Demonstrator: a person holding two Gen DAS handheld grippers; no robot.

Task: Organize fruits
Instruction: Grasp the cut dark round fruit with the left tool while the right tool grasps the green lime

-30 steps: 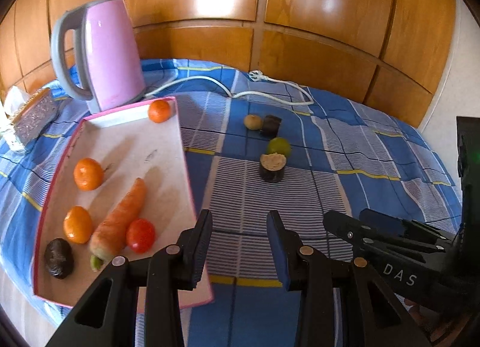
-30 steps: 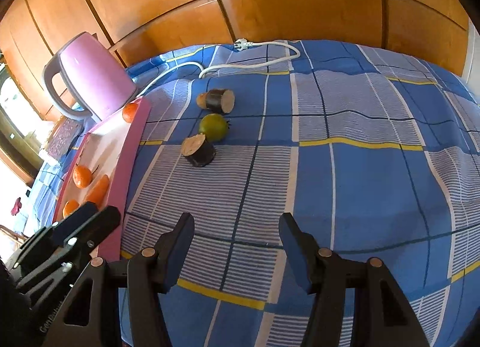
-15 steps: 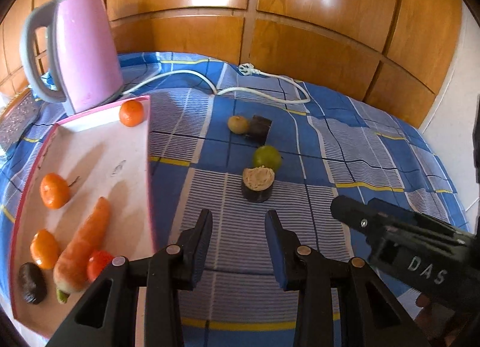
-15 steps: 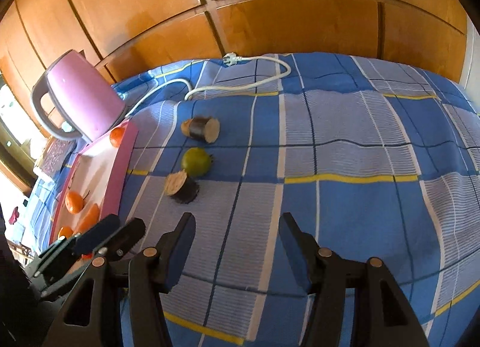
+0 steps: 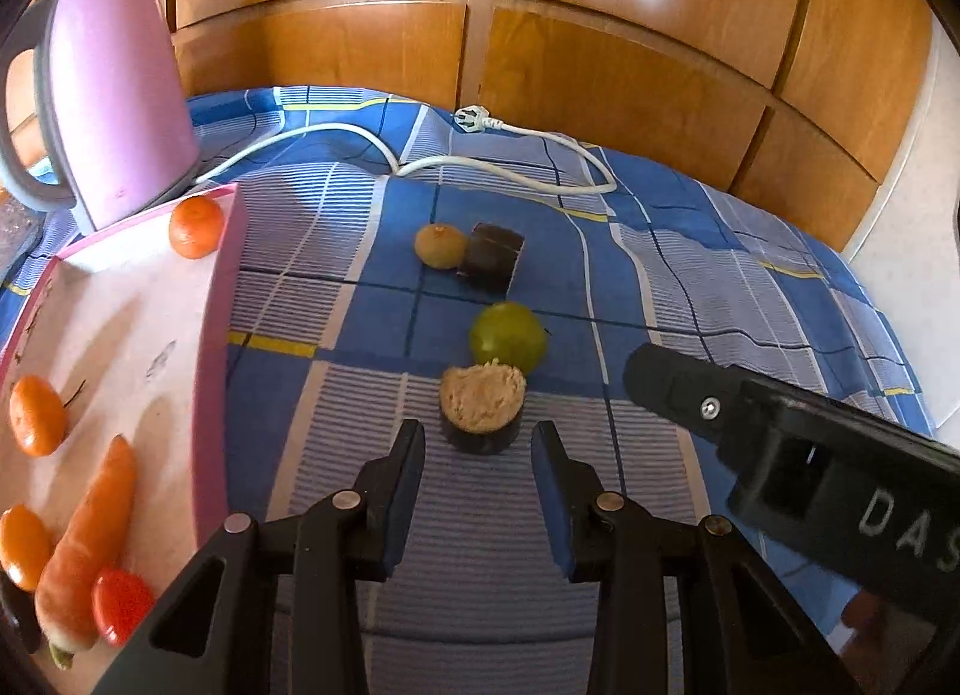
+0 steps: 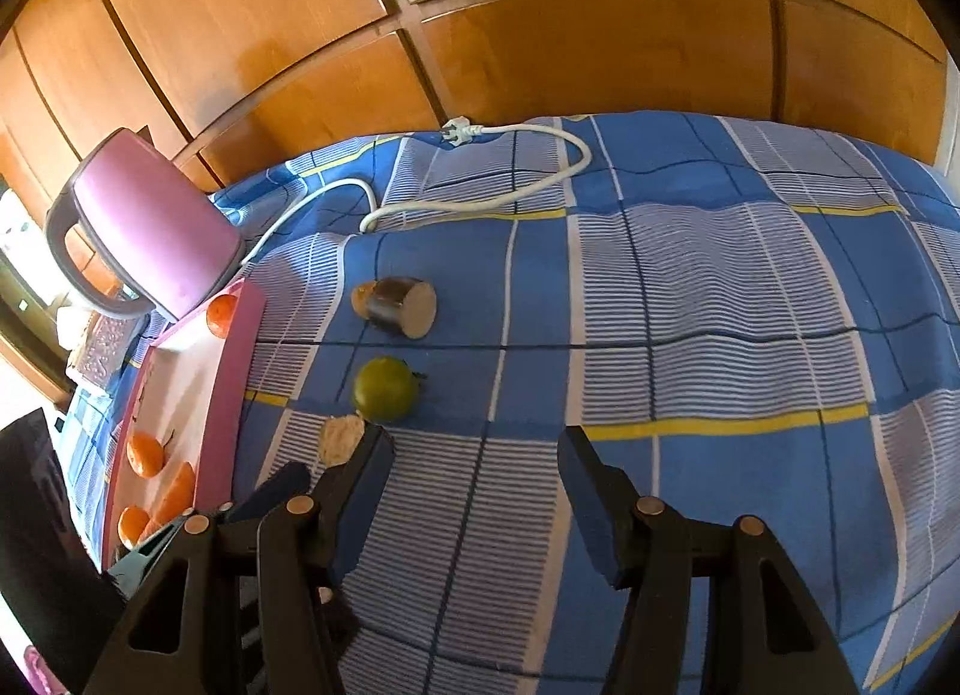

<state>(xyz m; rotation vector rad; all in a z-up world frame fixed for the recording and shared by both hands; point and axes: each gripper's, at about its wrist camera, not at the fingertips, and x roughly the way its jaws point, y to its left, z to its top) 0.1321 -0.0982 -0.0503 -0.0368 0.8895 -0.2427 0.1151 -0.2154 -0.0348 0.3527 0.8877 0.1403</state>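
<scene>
My left gripper (image 5: 477, 455) is open and empty, its tips just short of a dark cut eggplant piece (image 5: 482, 407) standing on the blue checked cloth. Behind it lie a green fruit (image 5: 507, 333), a second dark eggplant piece (image 5: 493, 255) and a small brown fruit (image 5: 441, 244). The pink tray (image 5: 210, 371) at left holds oranges (image 5: 196, 226), a carrot (image 5: 90, 533) and a red tomato (image 5: 122, 604). My right gripper (image 6: 477, 455) is open and empty over the cloth, right of the green fruit (image 6: 385, 388) and the far eggplant piece (image 6: 403, 307).
A pink kettle (image 5: 114, 95) stands at the back left behind the tray, its white cord (image 5: 528, 155) looping across the cloth. Wooden panels (image 5: 540, 5) close the back. The right gripper's body (image 5: 810, 455) reaches in at the right of the left wrist view.
My left gripper has moved right and forward, away from the tray, up to the near eggplant piece. My right gripper has moved forward over the cloth. Both stayed open.
</scene>
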